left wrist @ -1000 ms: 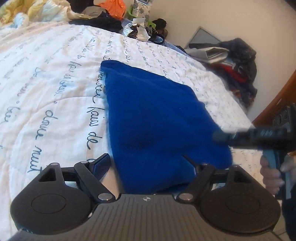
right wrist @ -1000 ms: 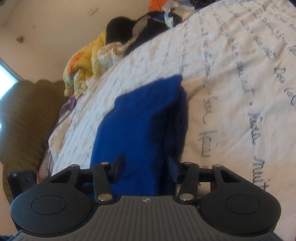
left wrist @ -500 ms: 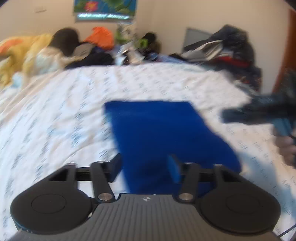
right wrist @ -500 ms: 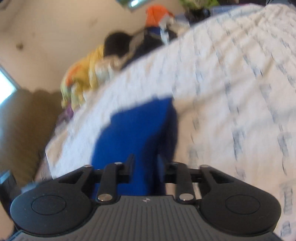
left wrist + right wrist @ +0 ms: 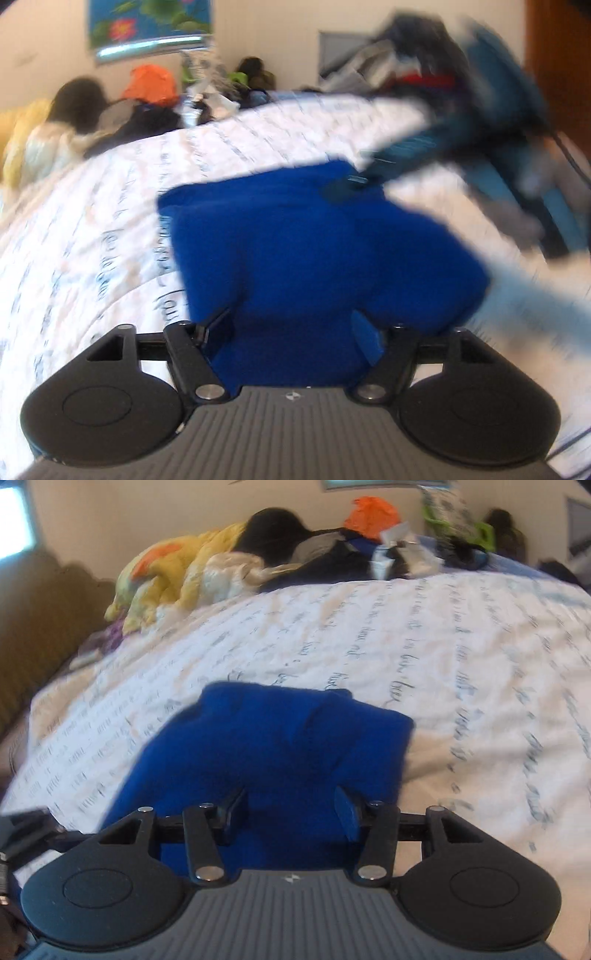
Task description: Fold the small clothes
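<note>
A blue fleece cloth (image 5: 314,258) lies folded and bunched on the white bedcover (image 5: 110,221) printed with script. My left gripper (image 5: 291,328) is at its near edge. Its jaws are opening, with the cloth between the fingers and the pads not pressing on it. In the right wrist view the same cloth (image 5: 277,746) lies in front of my right gripper (image 5: 291,808). Those jaws are opening too, with cloth between and under the fingers. In the left wrist view the right gripper (image 5: 343,188) shows as a blur over the cloth's far right edge.
Loose clothes are piled along the far side of the bed: an orange item (image 5: 149,83), a yellow blanket (image 5: 173,572) and dark garments (image 5: 332,561). More clothes are heaped at the right (image 5: 424,66). A brown upholstered piece (image 5: 44,620) stands left of the bed.
Both views have rolled towards level. The right jaws have spread apart from a narrow gap. The cloth, flat before, now bulges. The right gripper has swung over the cloth's far edge.
</note>
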A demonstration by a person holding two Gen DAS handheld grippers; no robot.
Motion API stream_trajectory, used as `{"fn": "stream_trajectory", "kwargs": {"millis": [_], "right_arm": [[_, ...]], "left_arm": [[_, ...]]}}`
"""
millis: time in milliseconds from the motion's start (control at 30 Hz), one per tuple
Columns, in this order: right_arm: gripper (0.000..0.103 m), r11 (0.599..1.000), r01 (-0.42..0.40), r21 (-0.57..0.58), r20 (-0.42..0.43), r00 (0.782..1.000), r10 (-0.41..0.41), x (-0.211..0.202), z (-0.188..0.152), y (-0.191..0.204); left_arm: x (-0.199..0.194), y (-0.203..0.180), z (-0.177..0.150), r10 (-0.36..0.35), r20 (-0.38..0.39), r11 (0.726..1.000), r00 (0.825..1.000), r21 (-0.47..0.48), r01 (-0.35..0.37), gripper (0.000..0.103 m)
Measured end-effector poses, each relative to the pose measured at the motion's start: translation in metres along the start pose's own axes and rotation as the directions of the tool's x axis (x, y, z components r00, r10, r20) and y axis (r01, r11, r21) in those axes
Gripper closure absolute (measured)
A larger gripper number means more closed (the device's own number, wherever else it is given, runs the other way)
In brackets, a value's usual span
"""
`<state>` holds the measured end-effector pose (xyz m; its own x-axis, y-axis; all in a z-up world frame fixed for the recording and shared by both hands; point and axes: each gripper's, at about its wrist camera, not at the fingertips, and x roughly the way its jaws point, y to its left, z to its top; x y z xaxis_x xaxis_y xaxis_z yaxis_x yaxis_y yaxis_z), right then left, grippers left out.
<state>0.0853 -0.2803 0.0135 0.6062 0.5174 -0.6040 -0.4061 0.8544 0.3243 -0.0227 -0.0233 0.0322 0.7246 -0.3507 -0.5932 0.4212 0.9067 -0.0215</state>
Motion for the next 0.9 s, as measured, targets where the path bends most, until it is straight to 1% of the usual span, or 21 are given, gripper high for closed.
{"fn": "stream_trajectory", "kwargs": {"millis": [33,67,100,167,200,233,300,333,367,400,433,533,567,600,633,700,733,767,800,833,900], "right_arm": [[0.04,0.998,-0.044,0.047,0.016,0.999,0.043,-0.015,-0.004,-0.003],[0.034,0.992,-0.085,0.097,0.032,0.996,0.082,-0.031,-0.01,-0.009],[0.027,0.979,-0.125,0.163,0.03,0.992,0.122,-0.046,-0.019,-0.017],[0.027,0.936,-0.186,0.3,-0.039,0.978,0.207,-0.054,-0.039,-0.038],[0.027,0.925,-0.182,0.334,-0.082,0.972,0.221,-0.052,-0.048,-0.042],[0.028,0.923,-0.174,0.344,-0.115,0.968,0.225,-0.051,-0.057,-0.043],[0.03,0.923,-0.206,0.324,-0.113,0.961,0.254,-0.053,-0.068,-0.038],[0.049,0.919,-0.219,0.326,-0.111,0.957,0.268,-0.053,-0.07,-0.035],[0.071,0.917,-0.224,0.331,-0.132,0.951,0.28,-0.049,-0.073,-0.031],[0.089,0.919,-0.215,0.331,-0.162,0.946,0.28,-0.043,-0.075,-0.028],[0.089,0.931,-0.21,0.3,-0.166,0.949,0.267,-0.042,-0.076,-0.023],[0.09,0.956,-0.203,0.214,-0.176,0.954,0.242,-0.051,-0.076,-0.008],[0.091,0.969,-0.178,0.17,-0.184,0.961,0.208,-0.051,-0.079,-0.005],[0.091,0.968,-0.193,0.16,-0.16,0.963,0.218,-0.051,-0.081,-0.007],[0.09,0.958,-0.205,0.2,-0.147,0.961,0.236,-0.051,-0.083,-0.013],[0.083,0.944,-0.19,0.27,-0.144,0.961,0.235,-0.057,-0.079,-0.021],[0.083,0.948,-0.164,0.272,-0.125,0.971,0.204,-0.065,-0.073,-0.022],[0.083,0.956,-0.147,0.255,-0.074,0.983,0.171,-0.076,-0.066,-0.021],[0.081,0.963,-0.135,0.232,-0.011,0.99,0.141,-0.085,-0.057,-0.019],[0.075,0.973,-0.117,0.2,0.049,0.993,0.109,-0.09,-0.046,-0.016],[0.064,0.985,-0.103,0.139,0.096,0.991,0.09,-0.079,-0.022,-0.006]], "left_arm": [[-0.008,0.009,-0.001,-0.006,0.008,0.998,1.0,-0.057,0.007,0.012],[-0.011,0.02,-0.002,-0.014,0.002,0.993,1.0,-0.12,0.014,0.008],[-0.012,0.031,-0.003,-0.042,-0.022,0.977,0.999,-0.212,0.037,0.008],[-0.002,0.052,-0.01,-0.118,-0.09,0.93,0.989,-0.359,0.078,0.013],[0.004,0.058,-0.013,-0.141,-0.116,0.909,0.983,-0.409,0.082,0.018],[0.004,0.06,-0.012,-0.137,-0.101,0.902,0.985,-0.425,0.082,0.017],[0.007,0.06,-0.008,-0.169,-0.119,0.88,0.978,-0.466,0.096,0.018],[0.009,0.06,-0.006,-0.201,-0.123,0.865,0.972,-0.488,0.117,0.037],[0.013,0.06,-0.003,-0.235,-0.147,0.858,0.961,-0.497,0.133,0.062],[0.017,0.059,0.0,-0.202,-0.199,0.88,0.959,-0.467,0.088,0.087],[0.017,0.058,0.003,-0.165,-0.216,0.903,0.962,-0.425,0.059,0.083],[0.013,0.063,0.004,-0.117,-0.231,0.936,0.966,-0.351,0.029,0.08],[0.011,0.061,-0.001,-0.105,-0.231,0.942,0.967,-0.334,0.023,0.077],[0.006,0.058,-0.007,-0.08,-0.228,0.95,0.97,-0.311,0.005,0.069],[0.002,0.055,-0.006,-0.049,-0.226,0.958,0.973,-0.288,-0.018,0.06],[-0.016,0.046,-0.001,0.026,-0.182,0.97,0.983,-0.231,-0.068,0.06],[-0.028,0.04,0.004,0.066,-0.128,0.977,0.99,-0.194,-0.09,0.058],[-0.035,0.033,0.009,0.087,-0.083,0.982,0.993,-0.162,-0.1,0.047],[-0.038,0.026,0.014,0.095,-0.047,0.986,0.994,-0.136,-0.1,0.032],[-0.037,0.017,0.02,0.089,-0.018,0.989,0.996,-0.116,-0.09,0.026],[-0.018,0.001,0.027,0.061,-0.006,0.995,0.998,-0.074,-0.062,0.026]]}}
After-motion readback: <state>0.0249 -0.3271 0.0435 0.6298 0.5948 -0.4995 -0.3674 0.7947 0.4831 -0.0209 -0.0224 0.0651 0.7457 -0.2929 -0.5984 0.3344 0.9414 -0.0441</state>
